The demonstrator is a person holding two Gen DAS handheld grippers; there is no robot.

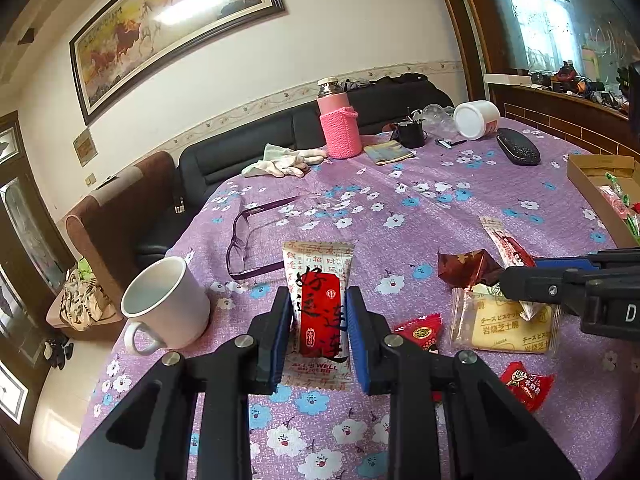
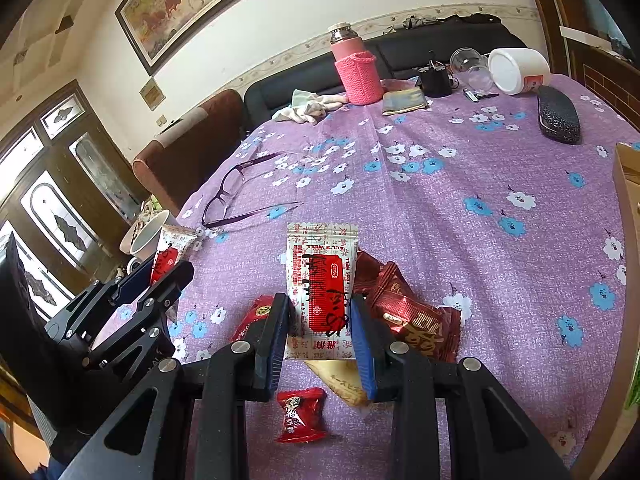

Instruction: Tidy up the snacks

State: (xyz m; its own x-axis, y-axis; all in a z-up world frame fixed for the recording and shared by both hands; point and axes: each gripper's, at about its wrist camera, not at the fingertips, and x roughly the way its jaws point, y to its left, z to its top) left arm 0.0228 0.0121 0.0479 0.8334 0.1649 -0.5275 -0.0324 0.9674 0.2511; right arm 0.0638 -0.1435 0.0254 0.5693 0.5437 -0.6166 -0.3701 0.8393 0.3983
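Above the flowered desk (image 1: 460, 208), each gripper's fingers are clamped on a white-and-red snack packet, left (image 1: 318, 308) and right (image 2: 320, 292), apparently mid-sorting; next likely calls for carrying both to the cardboard box (image 1: 592, 184).

Btwn blue-padded jaws: white/red snack packet (image 1: 319, 312) w/ black script. Beyond: purple tablecloth (image 1: 440, 208), white/blue flowers; pink knit bottle (image 1: 340, 128).

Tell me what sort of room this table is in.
Most likely a home living room: a black sofa runs behind the cloth-covered table, a framed horse painting hangs above it, and a mug sits among everyday clutter.
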